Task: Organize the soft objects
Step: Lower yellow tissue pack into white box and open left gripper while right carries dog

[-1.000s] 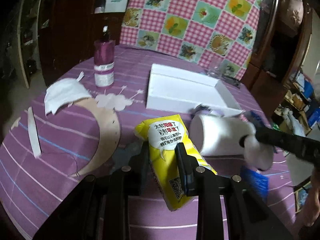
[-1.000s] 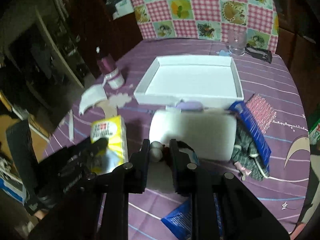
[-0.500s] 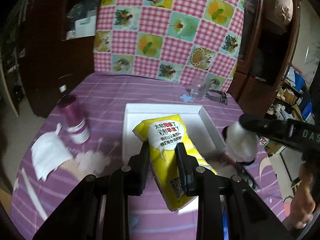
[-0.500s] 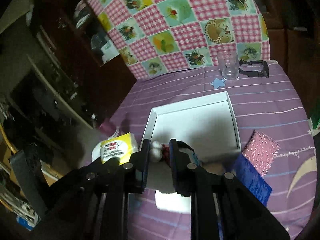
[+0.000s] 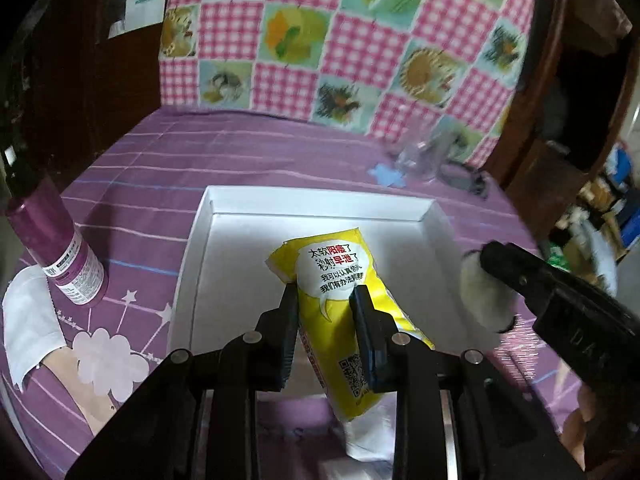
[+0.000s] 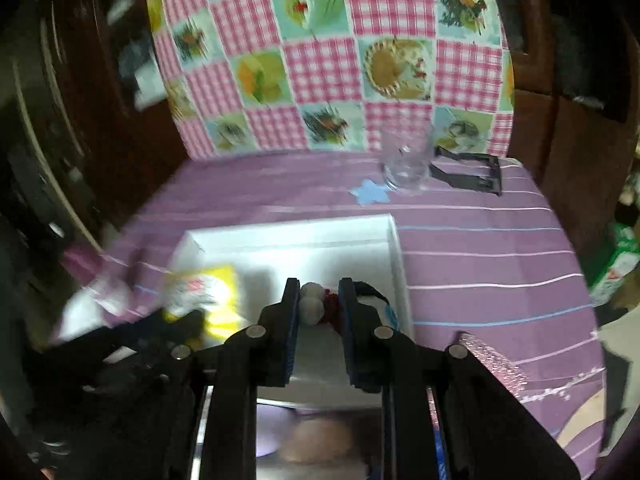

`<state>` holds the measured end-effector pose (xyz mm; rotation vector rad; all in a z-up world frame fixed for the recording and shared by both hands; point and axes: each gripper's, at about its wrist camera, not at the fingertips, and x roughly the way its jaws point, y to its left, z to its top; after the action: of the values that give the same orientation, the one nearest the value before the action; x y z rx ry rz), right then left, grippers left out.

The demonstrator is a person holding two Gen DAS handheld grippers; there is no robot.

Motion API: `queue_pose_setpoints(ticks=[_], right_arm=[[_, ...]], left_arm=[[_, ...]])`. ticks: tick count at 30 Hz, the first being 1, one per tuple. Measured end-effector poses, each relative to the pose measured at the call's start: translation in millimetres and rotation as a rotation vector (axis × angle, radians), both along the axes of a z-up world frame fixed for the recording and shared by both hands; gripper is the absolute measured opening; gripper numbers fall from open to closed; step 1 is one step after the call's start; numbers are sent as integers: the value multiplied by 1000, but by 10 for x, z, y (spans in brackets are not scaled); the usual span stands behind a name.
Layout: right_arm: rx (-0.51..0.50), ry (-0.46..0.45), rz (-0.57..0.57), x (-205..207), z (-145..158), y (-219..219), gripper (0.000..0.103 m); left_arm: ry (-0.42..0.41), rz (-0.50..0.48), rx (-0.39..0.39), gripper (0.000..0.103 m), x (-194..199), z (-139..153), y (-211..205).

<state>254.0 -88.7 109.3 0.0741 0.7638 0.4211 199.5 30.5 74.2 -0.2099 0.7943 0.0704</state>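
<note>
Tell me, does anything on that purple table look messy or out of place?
Slightly. A crumpled white cloth hangs off the table's left edge beside the purple can, away from the white tray. Near the glass, a black clip lies loose.

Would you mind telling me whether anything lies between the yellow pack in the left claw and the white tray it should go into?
Nothing visible does. The yellow pack, clamped in the left claw, hangs over the white tray, whose visible floor is bare.

Purple striped table (image 5: 280, 152) bears white tray (image 5: 320, 203), purple can (image 5: 68, 264), glass (image 6: 408, 160)
</note>
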Motion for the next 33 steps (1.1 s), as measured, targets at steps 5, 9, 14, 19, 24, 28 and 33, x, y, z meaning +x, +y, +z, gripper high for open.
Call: queue_pose_setpoints(ticks=[5,9,14,19,24,28,33], right_arm=[[-33,91,39,117,-259,61,21],[-132,160,23,178,-433,138,21],[-166,249,68,190,-547,234,21],[-195,318,72,171,-543,214,21],[-109,353,51,222,-544,91,23],[-26,348,-5,250,-480,-44,27],[45,329,-35,275,-391,-199,37]], left_arm=[[75,-19,16,26,75,-211,45],[109,-36,68,26,91,-291,-16],[151,-77,70,26,92,-302,-37],[171,-156,13,25,73,-322,-81],[151,-179,39,30,63,-315,-142],[141,-180,-7,42,65,-297,-91],[99,-160,6,63,40,-211,-59]])
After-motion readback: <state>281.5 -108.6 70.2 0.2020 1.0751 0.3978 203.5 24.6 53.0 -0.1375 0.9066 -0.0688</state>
